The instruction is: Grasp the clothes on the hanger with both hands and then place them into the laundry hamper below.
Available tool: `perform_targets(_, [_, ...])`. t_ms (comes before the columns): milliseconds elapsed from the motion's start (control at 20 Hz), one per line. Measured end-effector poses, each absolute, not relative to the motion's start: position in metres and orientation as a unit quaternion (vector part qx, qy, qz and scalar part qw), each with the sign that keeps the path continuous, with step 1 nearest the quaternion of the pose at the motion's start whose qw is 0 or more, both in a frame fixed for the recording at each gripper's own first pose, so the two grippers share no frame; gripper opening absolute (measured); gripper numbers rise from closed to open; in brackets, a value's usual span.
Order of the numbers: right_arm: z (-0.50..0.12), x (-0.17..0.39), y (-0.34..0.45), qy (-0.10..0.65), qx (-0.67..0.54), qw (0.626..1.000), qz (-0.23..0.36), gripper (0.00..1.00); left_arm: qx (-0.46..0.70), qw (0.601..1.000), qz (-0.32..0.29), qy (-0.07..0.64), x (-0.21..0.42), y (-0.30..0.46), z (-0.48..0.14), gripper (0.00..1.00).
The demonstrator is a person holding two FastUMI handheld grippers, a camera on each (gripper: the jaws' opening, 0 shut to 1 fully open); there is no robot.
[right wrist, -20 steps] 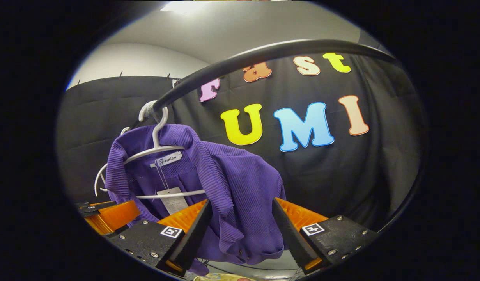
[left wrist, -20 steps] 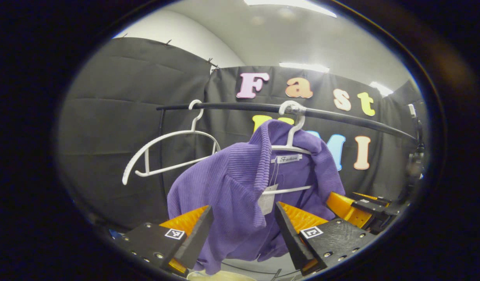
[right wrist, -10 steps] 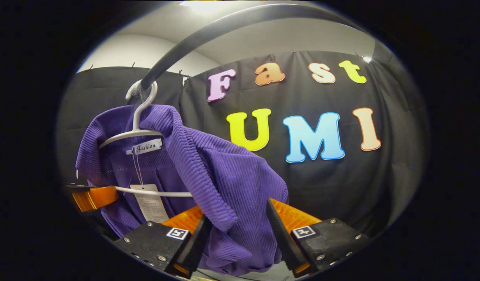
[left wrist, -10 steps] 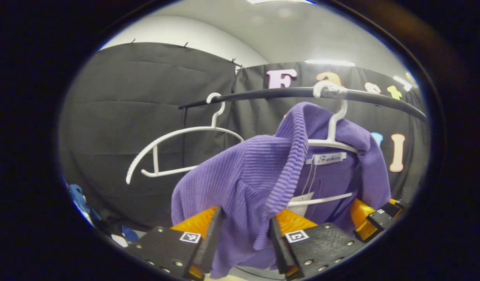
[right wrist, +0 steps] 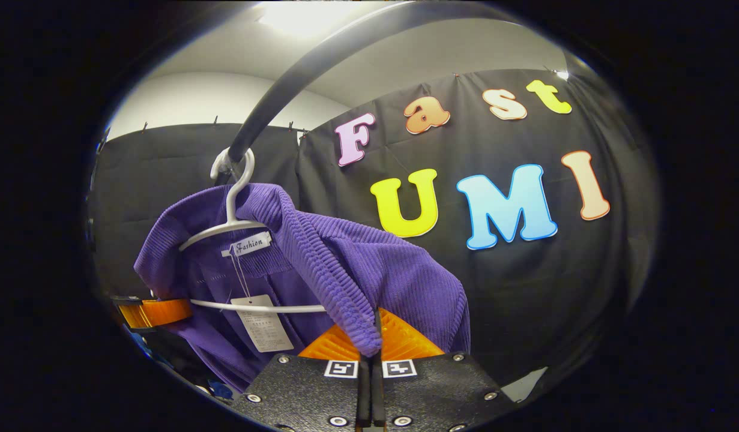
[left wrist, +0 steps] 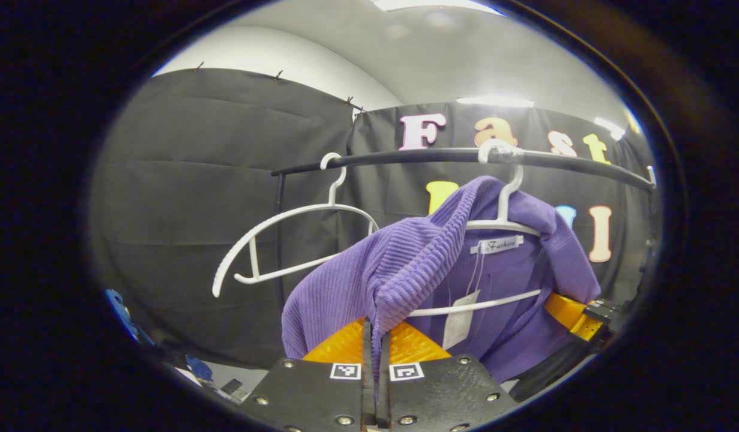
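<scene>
Clamping now: my left gripper [left wrist: 375, 336] pinches the purple top [left wrist: 405, 264] by its ribbed edge, my right gripper [right wrist: 372, 339] pinches the other edge, top hanging above both on its hanger [right wrist: 231, 210].

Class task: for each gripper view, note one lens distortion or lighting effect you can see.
Left gripper view: the fisheye bows the black rail; ceiling lights glare above. Right gripper view: the rail curves steeply overhead, pale with reflected ceiling light; the purple cardigan stays sharp.
</scene>
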State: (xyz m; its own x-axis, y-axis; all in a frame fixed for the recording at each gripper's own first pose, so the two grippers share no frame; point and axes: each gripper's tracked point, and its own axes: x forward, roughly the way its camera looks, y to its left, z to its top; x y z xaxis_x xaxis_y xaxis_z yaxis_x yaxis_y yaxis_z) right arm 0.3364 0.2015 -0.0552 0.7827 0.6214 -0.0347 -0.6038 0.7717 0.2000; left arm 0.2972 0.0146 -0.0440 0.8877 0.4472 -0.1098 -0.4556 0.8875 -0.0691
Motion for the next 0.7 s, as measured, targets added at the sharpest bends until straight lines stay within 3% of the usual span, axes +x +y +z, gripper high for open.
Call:
perform_targets(50, [-0.055,0.338,0.201,0.051,0.089,0.94,0.326,0.0,-0.049,0.973,0.221,0.043,0.294,0.013,-0.041,0.02])
perform_targets(100, [-0.054,0.34,0.198,0.048,0.083,0.943,0.32,0.0,-0.05,0.975,0.212,0.039,0.292,0.012,-0.037,0.09])
perform_targets(150, [-0.052,0.339,0.195,0.043,0.075,0.946,0.312,0.0,-0.055,0.977,0.202,0.034,0.288,0.011,-0.032,0.02])
perform_targets(300, [-0.036,0.328,0.184,0.024,0.07,0.958,0.277,0.0,-0.06,0.983,0.174,0.011,0.267,0.012,-0.01,0.02])
perform_targets(450, [-0.026,0.326,0.178,0.013,0.068,0.967,0.245,0.0,-0.047,0.985,0.165,-0.009,0.252,0.026,0.012,0.09])
perform_targets(550, [-0.018,0.324,0.172,0.006,0.07,0.971,0.228,0.0,-0.045,0.985,0.165,-0.03,0.245,0.039,0.03,0.0])
perform_targets(700, [-0.012,0.322,0.173,-0.001,0.061,0.975,0.215,0.0,-0.052,0.983,0.168,-0.047,0.243,0.06,0.042,0.09])
